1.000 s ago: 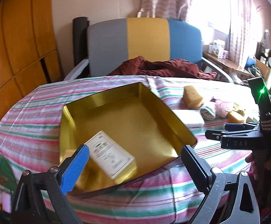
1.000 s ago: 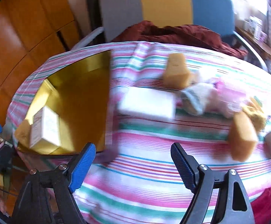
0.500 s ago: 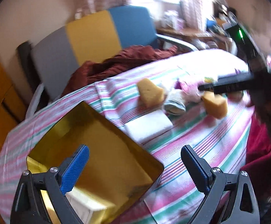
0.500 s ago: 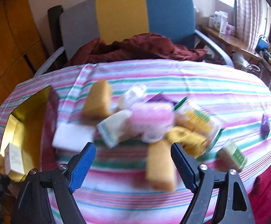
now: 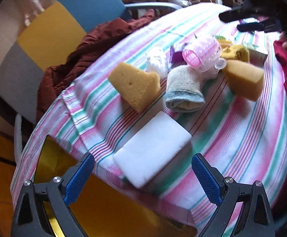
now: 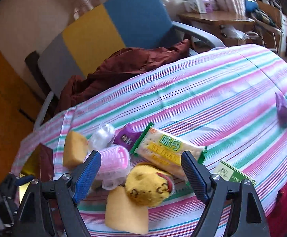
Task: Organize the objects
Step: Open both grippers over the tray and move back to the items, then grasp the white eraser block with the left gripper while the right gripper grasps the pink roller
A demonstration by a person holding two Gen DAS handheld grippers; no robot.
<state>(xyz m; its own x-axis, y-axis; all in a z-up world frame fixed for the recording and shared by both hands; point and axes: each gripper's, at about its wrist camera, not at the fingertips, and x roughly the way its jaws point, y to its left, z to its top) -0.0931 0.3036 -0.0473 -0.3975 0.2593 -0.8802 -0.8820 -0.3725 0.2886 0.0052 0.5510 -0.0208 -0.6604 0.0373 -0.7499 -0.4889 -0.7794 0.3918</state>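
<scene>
Left wrist: white block (image 5: 152,151) between tool (image 5: 142,175) tips.

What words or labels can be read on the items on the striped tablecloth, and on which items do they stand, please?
"WEIDA": yellow band of the cracker packet; it runs on behind a finger.
Green Chinese characters above it: too blurred to read.
White lettering on the purple sachet: too blurred.
Small print on the green-and-white box: too small.
Nothing legible in the left wrist view.

Both wrist cameras look steeply down, close over the pink-and-green striped tablecloth (image 5: 242,138). The left view faces the white rectangular foam block (image 5: 153,150); the right view faces the yellow plush toy (image 6: 149,185). Both share the pink plastic roller (image 5: 202,57), at 1 o'clock left, 9 o'clock right.
</scene>
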